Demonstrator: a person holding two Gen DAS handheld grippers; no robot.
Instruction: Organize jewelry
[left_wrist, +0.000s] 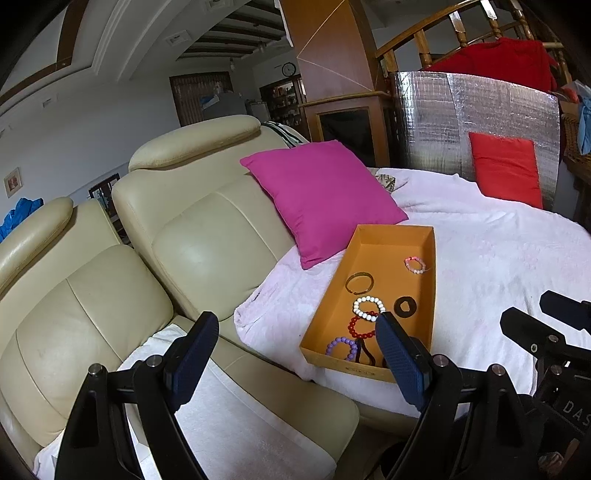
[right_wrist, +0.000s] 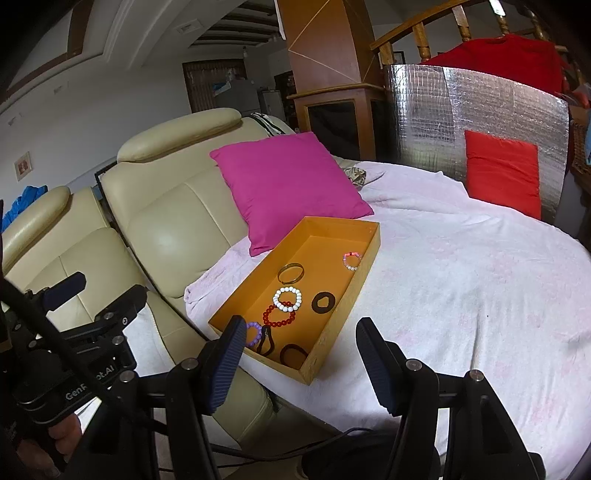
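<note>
My left gripper (left_wrist: 295, 339) and right gripper (right_wrist: 299, 343): both spread, empty. Bracelets (right_wrist: 287, 299) already in orange box (right_wrist: 364, 273), 12 o'clock; none left outside.

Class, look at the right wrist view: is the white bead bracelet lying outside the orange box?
No, the white bead bracelet lies inside the orange box, on its floor.

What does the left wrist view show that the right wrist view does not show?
Only the left wrist view shows the wall clock. Only the right wrist view shows the dark hair tie at the tray's near end in full, and a hand on the left gripper. Both show the orange tray, white bead bracelet, pink cushion and both grippers open.
</note>
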